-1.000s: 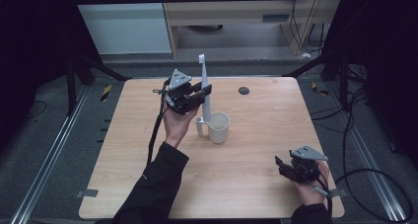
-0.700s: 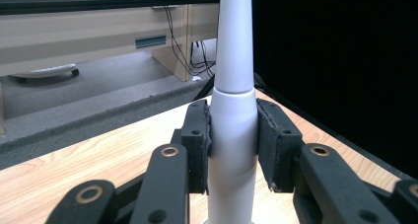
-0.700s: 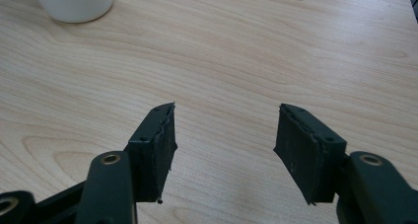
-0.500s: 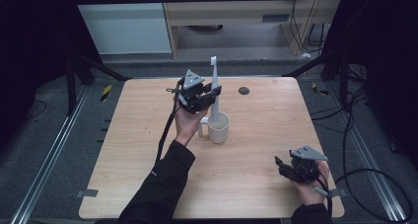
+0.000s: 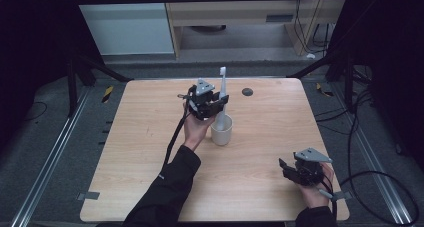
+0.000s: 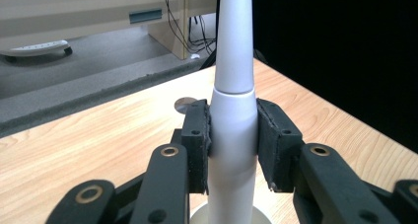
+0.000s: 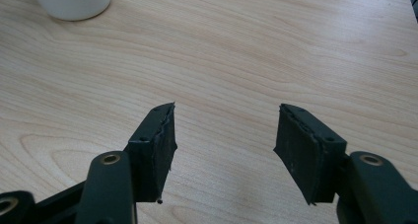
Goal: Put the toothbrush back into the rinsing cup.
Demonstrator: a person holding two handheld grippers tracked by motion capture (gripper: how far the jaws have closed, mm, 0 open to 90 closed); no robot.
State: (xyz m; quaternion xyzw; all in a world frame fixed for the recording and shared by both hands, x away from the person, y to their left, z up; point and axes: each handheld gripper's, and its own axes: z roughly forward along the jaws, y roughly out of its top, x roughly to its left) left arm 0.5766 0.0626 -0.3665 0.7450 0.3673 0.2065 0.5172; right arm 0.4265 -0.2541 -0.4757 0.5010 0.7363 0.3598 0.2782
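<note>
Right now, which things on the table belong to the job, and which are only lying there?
In the job:
- white toothbrush, upright, clamped in the left gripper
- white cup below it

Lying about:
- dark round disc on the table
- right gripper, open, idle

the left gripper [image 5: 214, 106] has carried the upright white plastic electric toothbrush [image 5: 221, 94] rightward, over the white ceramic cup [image 5: 221, 130].

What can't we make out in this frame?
- Toothbrush head: cut off by the left gripper view's top edge.
- Its base inside the cup: hidden by the cup wall and the left claw, high view.
- Dark disc on the table: too small to identify.
</note>
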